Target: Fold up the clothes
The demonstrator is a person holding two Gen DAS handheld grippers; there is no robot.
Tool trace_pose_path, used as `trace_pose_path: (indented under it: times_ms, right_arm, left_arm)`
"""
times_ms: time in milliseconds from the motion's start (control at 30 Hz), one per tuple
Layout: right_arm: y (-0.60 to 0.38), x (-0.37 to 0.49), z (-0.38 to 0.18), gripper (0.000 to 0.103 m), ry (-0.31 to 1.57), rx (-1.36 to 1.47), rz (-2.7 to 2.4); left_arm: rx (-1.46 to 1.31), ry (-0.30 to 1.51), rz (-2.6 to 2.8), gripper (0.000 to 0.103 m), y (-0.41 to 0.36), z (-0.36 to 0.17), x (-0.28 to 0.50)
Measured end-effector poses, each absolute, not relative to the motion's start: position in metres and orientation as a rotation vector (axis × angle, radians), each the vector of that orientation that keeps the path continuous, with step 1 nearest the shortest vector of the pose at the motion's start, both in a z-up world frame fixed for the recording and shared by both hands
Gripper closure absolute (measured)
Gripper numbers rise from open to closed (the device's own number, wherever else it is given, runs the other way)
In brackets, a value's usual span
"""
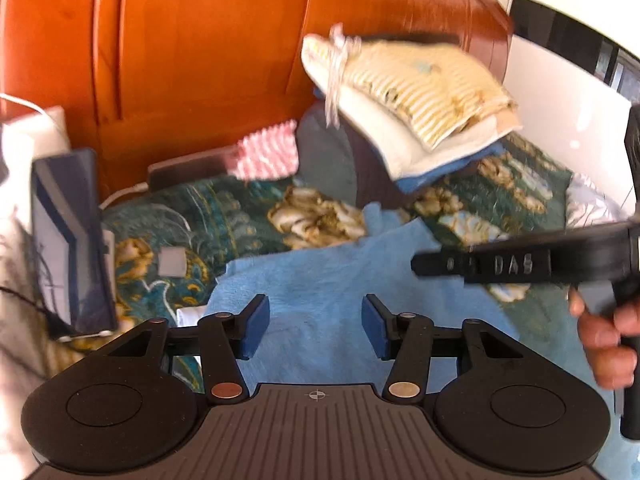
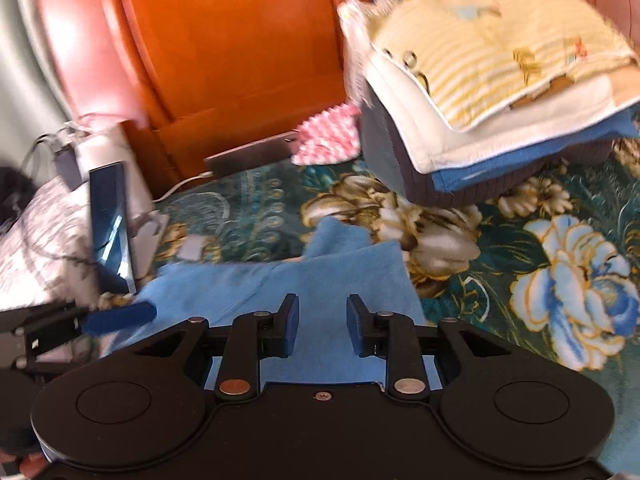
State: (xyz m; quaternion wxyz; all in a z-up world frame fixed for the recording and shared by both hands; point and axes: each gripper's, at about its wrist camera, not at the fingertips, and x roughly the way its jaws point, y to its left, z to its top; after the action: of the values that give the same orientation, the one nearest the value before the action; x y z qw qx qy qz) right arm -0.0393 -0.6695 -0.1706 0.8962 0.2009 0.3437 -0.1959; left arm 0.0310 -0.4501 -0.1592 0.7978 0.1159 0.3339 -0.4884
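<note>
Lying partly folded across the lower middle of both wrist views, the light blue garment (image 2: 340, 280) rests on the green floral bedspread (image 2: 560, 208), one layer already doubled over another and a loose corner poking toward the upper centre. Over it, the left gripper (image 1: 316, 328) hangs with its blue pads spread and nothing between them; the right gripper (image 2: 323, 326) likewise stands parted, narrower, above the cloth without pinching it. At the lower right of the left view a hand (image 1: 604, 340) grips the right tool's handle. Further out, in the upper right of both frames, a stack of folded clothes (image 2: 480, 92) sits against the orange wooden headboard (image 2: 240, 40), which suggests several pieces are done. A pink striped cloth (image 2: 328, 136) lies beside the stack and may remain to be folded. My judgement: the blue piece needs its last fold and a move to the stack.
</note>
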Motion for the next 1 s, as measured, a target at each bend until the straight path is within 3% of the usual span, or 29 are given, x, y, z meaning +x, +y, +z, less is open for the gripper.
trace_pose_path:
  times_ms: [267,367,767,1000]
  right_arm:
    - [-0.611,-0.084,-0.154,0.075,0.738,0.359,-0.374]
    - [-0.593,-0.100,-0.156,0.075,0.755,0.361,-0.375]
    - [-0.538,-0.152,-0.154,0.067,0.756,0.376,-0.399]
    - [-0.517,-0.170,-0.147,0.057,0.735,0.380,-0.413]
  left_arm:
    - [0.220,0.758,-0.982,0.051,-0.405,-0.148,-0.015]
    - [0.199,0.790,-0.958,0.042,-0.388,-0.152,-0.027]
    - [0.198,0.785,-0.965,0.032,-0.339,-0.146,-0.070]
    - [0.173,0.767,-0.962,0.025,-0.313,-0.135,-0.083]
